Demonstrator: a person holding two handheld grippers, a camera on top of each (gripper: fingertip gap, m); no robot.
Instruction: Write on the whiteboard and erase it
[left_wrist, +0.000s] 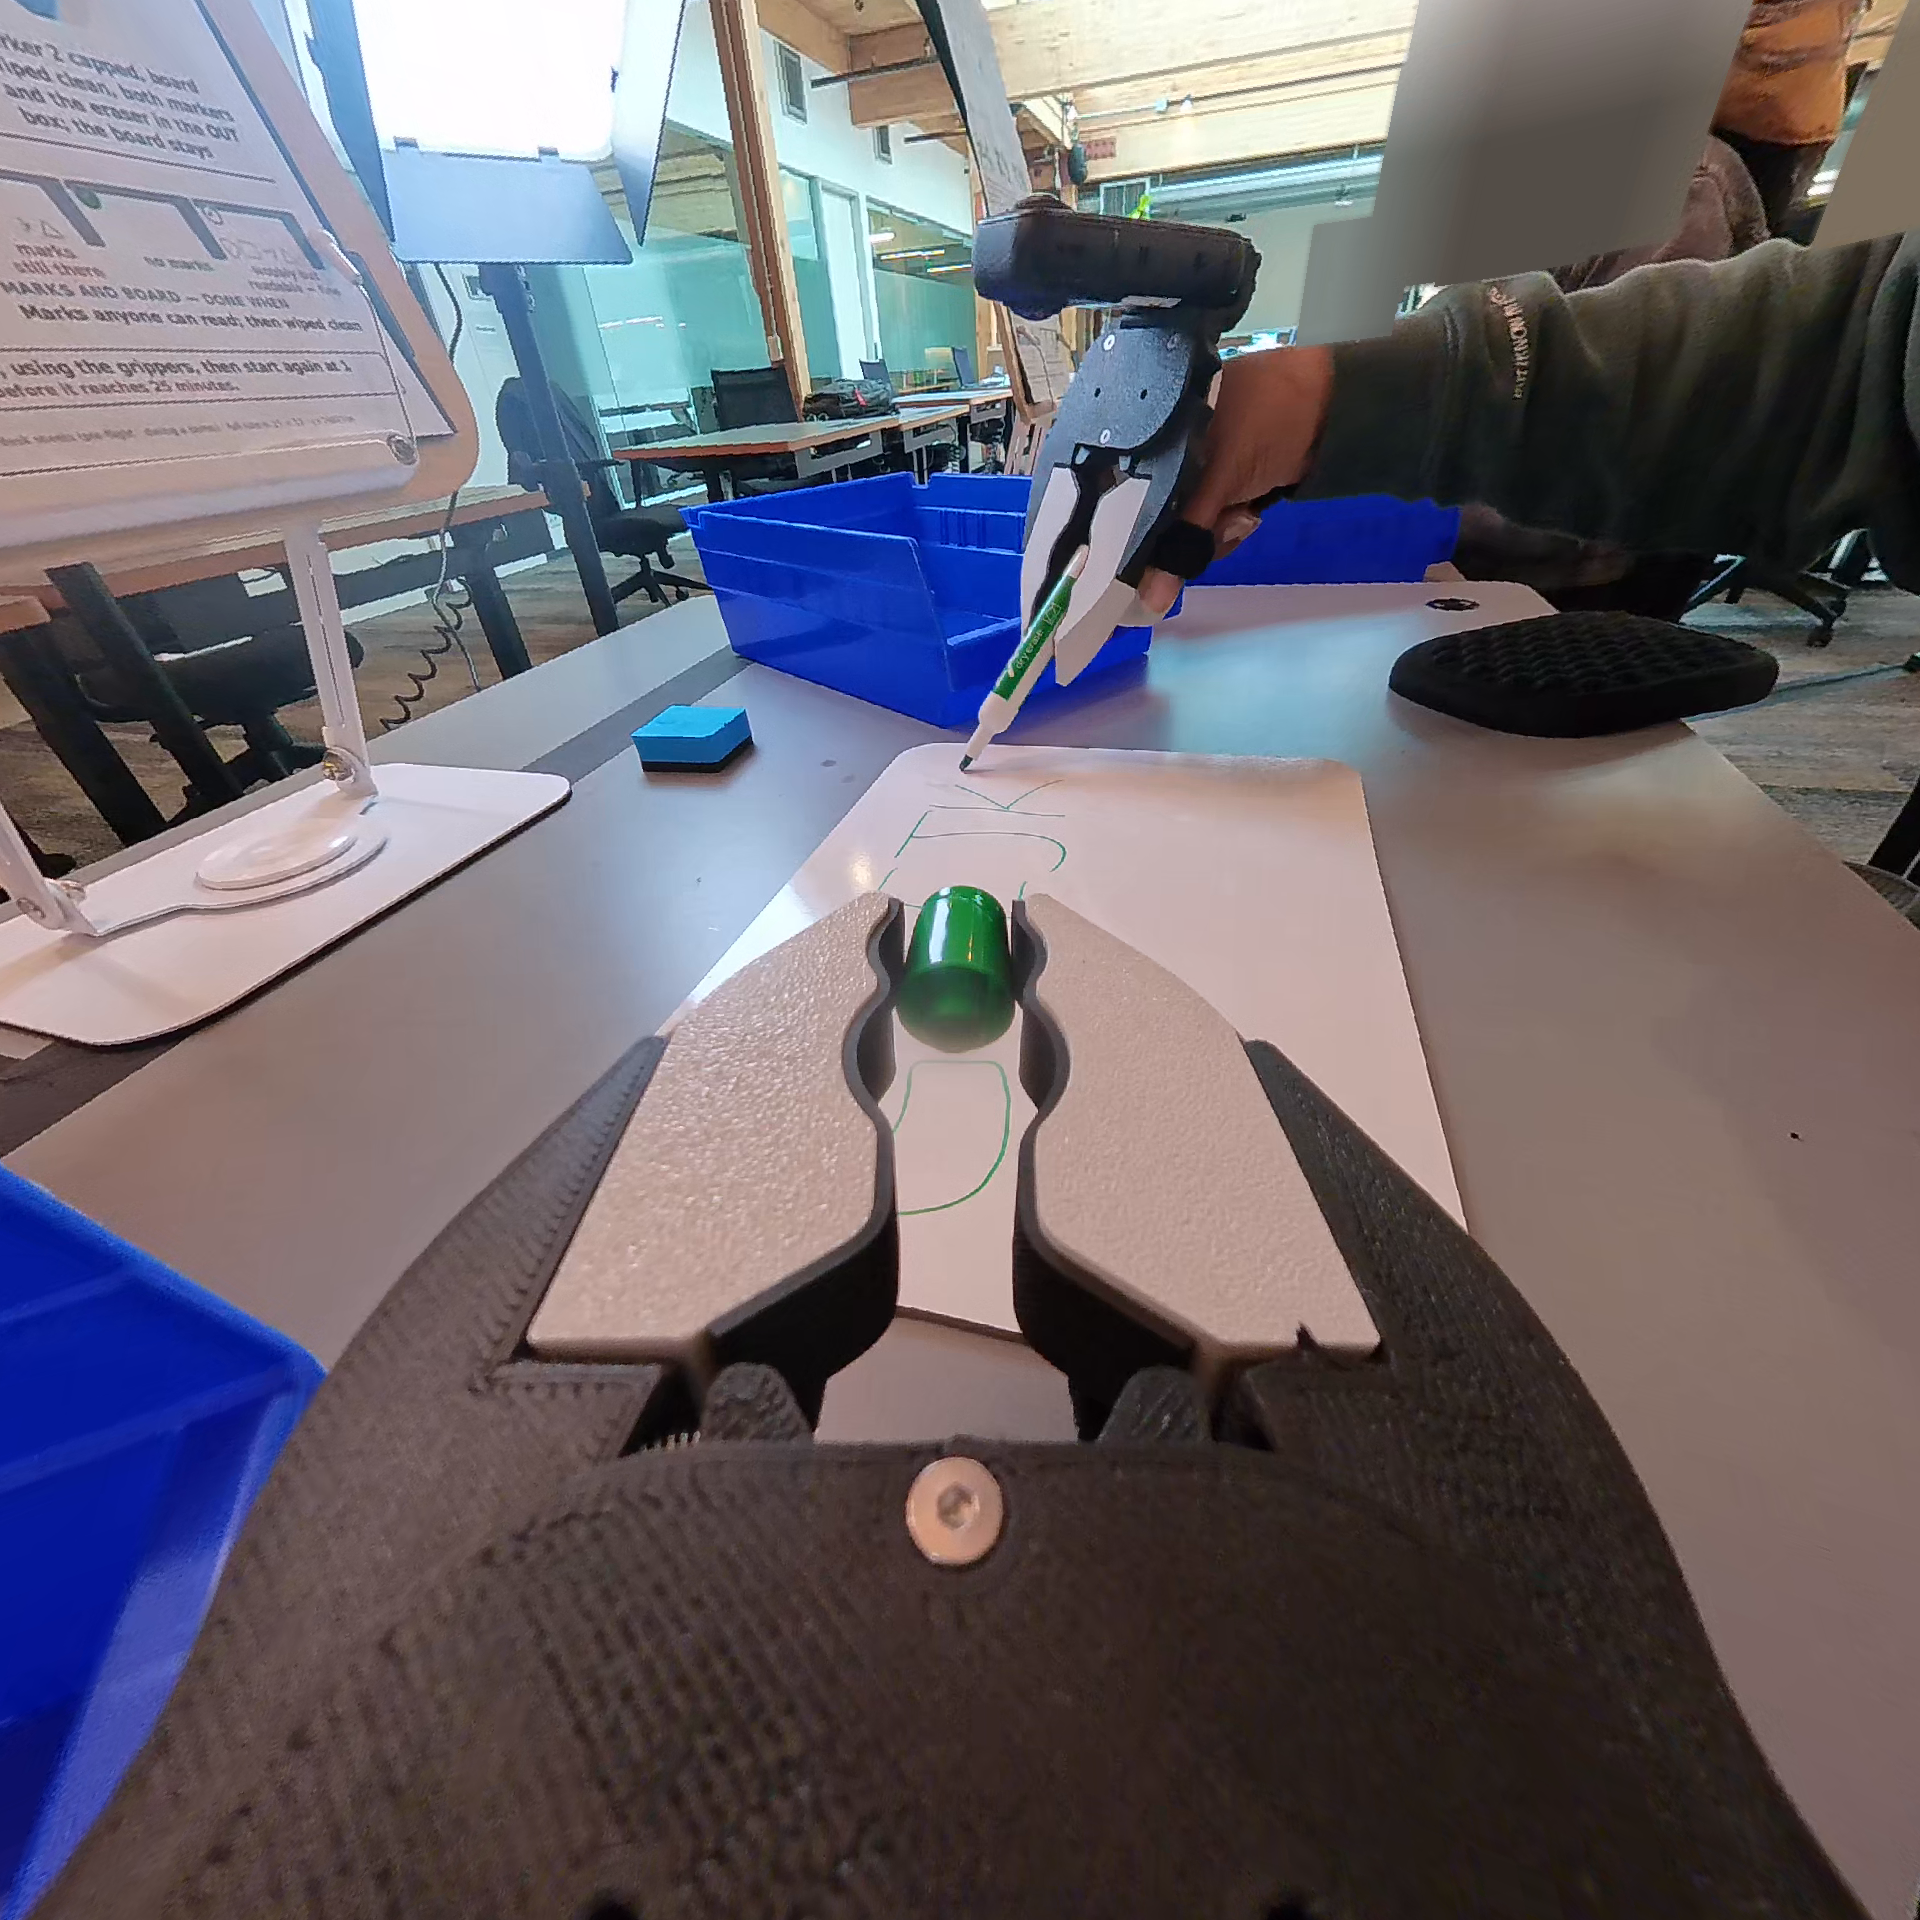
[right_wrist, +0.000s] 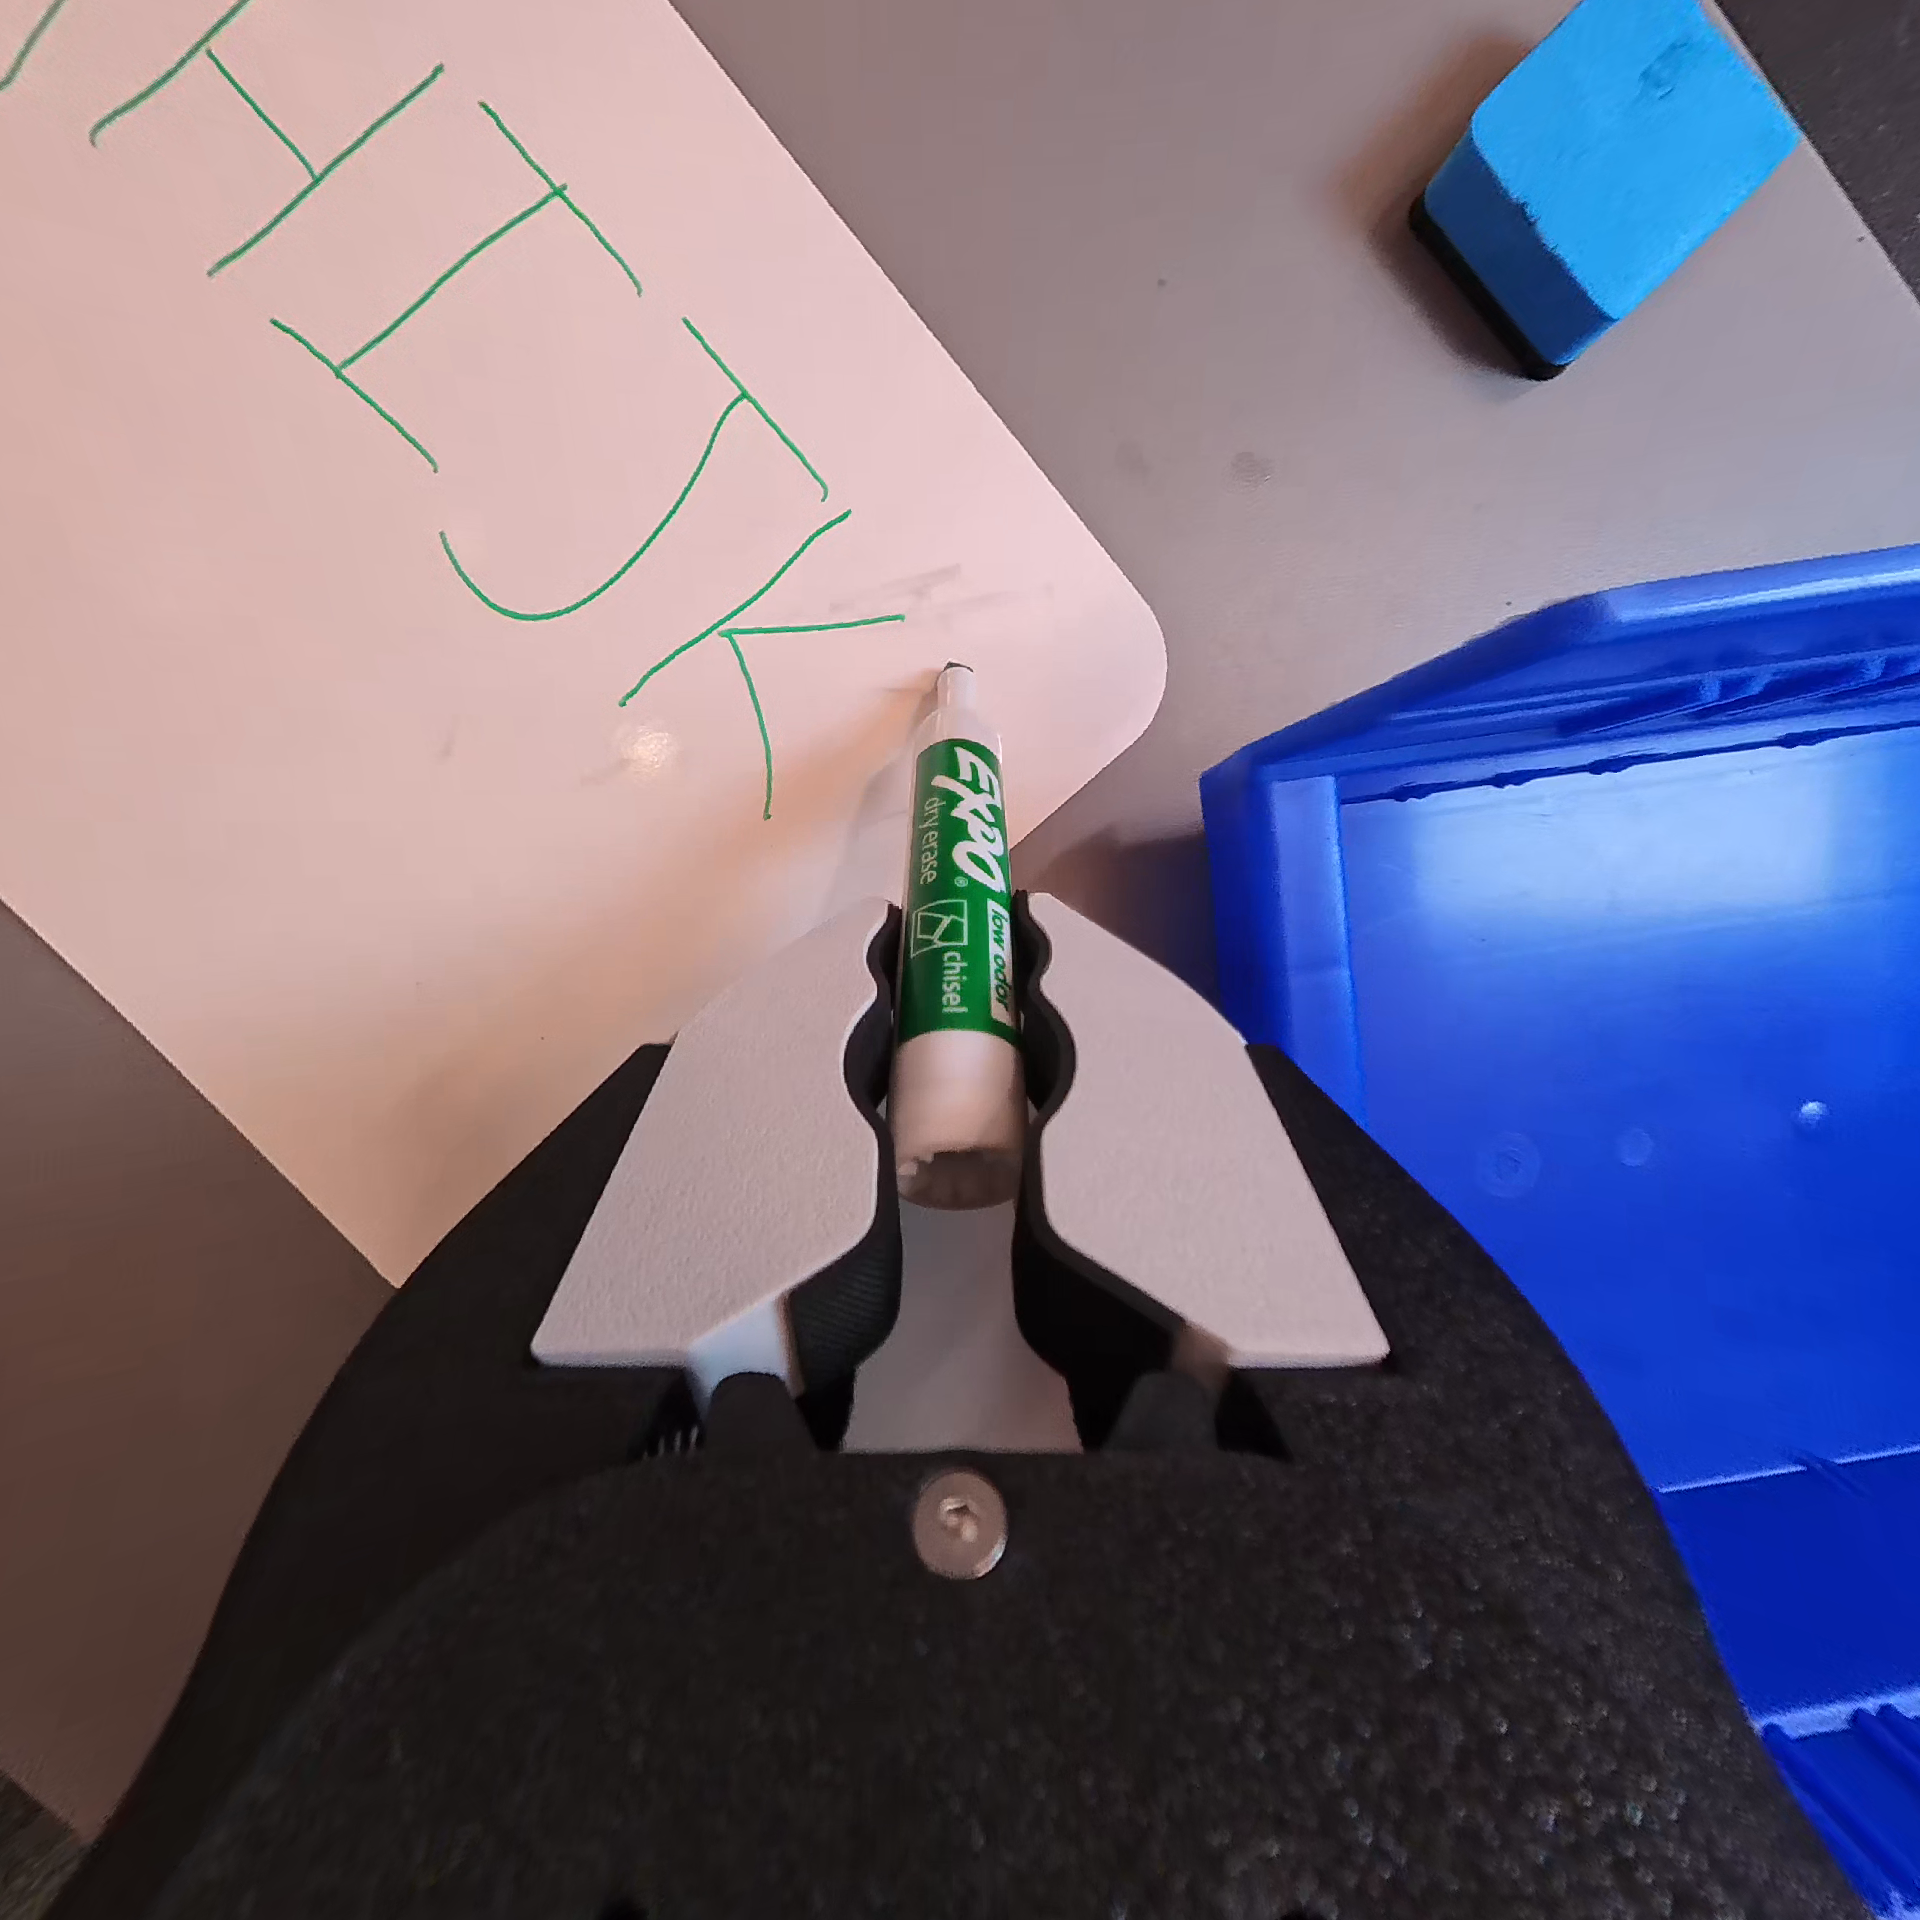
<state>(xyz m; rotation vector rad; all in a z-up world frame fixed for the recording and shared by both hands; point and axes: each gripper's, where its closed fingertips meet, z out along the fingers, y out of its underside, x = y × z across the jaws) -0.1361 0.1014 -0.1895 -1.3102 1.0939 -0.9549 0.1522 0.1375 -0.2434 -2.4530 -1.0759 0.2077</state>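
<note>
Green marker (right_wrist: 956, 914), blue eraser (right_wrist: 1600, 177), apparently white whiteboard (right_wrist: 312, 779).

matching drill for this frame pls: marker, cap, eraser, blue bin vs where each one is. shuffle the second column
1. green marker
2. green cap
3. blue eraser
4. blue bin

A. lying free on the grey table
B. clamped in the left gripper
C. empty, beside the whiteboard corner
D. clamped in the right gripper, tip at the board

Pairs: 1-D, 2-B, 3-A, 4-C
</note>
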